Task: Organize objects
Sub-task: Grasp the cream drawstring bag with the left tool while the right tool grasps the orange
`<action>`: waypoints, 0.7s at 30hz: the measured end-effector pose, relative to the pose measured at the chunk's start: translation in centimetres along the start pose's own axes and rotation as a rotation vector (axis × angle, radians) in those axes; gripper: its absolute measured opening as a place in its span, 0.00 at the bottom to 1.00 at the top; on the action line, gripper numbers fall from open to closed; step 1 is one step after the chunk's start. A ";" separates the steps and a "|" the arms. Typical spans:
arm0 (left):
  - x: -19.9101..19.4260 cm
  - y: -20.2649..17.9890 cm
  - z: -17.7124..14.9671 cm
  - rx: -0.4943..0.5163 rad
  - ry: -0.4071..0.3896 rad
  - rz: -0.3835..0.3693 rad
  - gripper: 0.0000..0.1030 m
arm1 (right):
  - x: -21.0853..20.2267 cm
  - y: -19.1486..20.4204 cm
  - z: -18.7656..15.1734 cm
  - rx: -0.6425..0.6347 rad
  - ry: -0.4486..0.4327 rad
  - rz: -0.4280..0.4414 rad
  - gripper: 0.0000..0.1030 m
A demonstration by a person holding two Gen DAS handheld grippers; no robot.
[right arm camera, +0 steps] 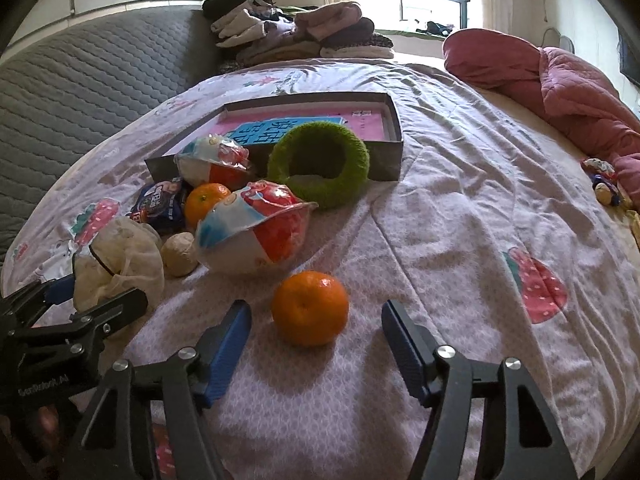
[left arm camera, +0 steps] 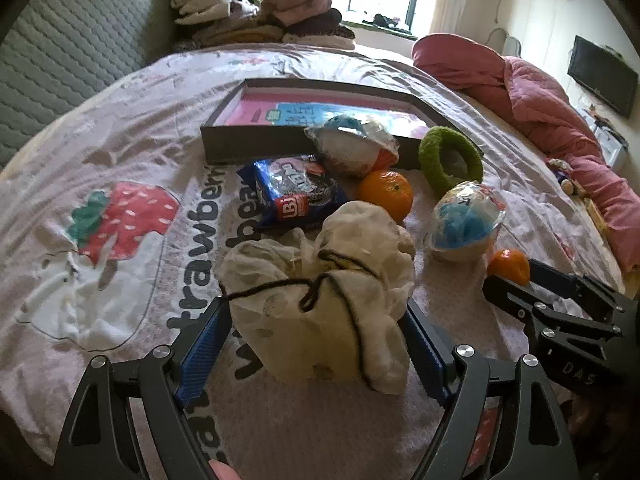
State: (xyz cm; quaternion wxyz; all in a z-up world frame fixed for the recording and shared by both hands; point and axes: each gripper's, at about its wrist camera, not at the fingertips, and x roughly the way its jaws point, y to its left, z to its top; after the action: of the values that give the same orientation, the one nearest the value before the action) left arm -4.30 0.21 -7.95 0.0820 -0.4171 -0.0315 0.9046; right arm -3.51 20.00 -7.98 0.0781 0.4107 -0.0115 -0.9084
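On the bed, a cream mesh pouch (left arm camera: 332,304) tied with dark string lies between the fingers of my left gripper (left arm camera: 320,320), which is open around it. My right gripper (right arm camera: 316,316) is open, its blue pads either side of an orange (right arm camera: 310,308), apart from it. Behind lie a shallow dark box (left arm camera: 248,136) with pink lining, a green fuzzy ring (right arm camera: 320,164), a second orange (left arm camera: 386,194), a blue snack packet (left arm camera: 292,192) and two wrapped toy balls (left arm camera: 352,148) (right arm camera: 260,228).
A pile of folded clothes (left arm camera: 256,16) sits at the bed's far end by the grey headboard (left arm camera: 60,60). A pink quilt (left arm camera: 552,120) lies along the right side. A small round cream ball (right arm camera: 180,254) lies beside the pouch.
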 end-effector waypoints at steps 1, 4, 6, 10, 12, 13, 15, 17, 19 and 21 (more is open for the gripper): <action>0.2 0.1 0.0 -0.001 0.003 -0.008 0.78 | 0.1 0.0 0.0 -0.002 0.000 0.001 0.59; 0.7 0.3 0.1 -0.003 0.001 -0.024 0.62 | 0.6 0.2 -0.1 -0.011 0.003 -0.004 0.52; 0.8 0.2 0.1 0.000 0.000 -0.041 0.53 | 0.7 0.2 -0.2 -0.016 -0.002 -0.015 0.48; 0.8 -0.3 0.2 0.019 -0.018 -0.068 0.23 | 0.7 0.2 -0.3 -0.019 -0.011 -0.014 0.38; 0.7 -0.5 0.2 0.027 -0.020 -0.081 0.16 | 0.6 0.2 -0.4 -0.020 -0.013 -0.013 0.38; 0.7 -0.7 0.2 0.036 -0.022 -0.084 0.15 | 0.6 0.2 -0.4 -0.025 -0.013 -0.014 0.38; 0.6 -0.6 0.1 0.037 -0.023 -0.090 0.12 | 0.5 0.2 -0.5 -0.024 -0.014 -0.014 0.38; 0.3 -0.7 0.1 0.041 -0.032 -0.092 0.11 | 0.5 0.2 -0.5 -0.022 -0.015 -0.015 0.38; -0.2 -0.8 0.2 0.048 -0.049 -0.087 0.10 | 0.2 0.2 -0.5 -0.022 -0.016 -0.018 0.38; -0.7 -0.7 0.3 0.048 -0.063 -0.085 0.10 | -0.1 0.1 -0.5 -0.019 -0.018 -0.022 0.38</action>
State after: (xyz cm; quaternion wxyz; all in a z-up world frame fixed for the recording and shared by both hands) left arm -3.98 0.81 -7.12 0.1293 -0.3844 -0.0299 0.9136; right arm -3.05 19.91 -8.28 0.0718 0.4018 0.0012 -0.9129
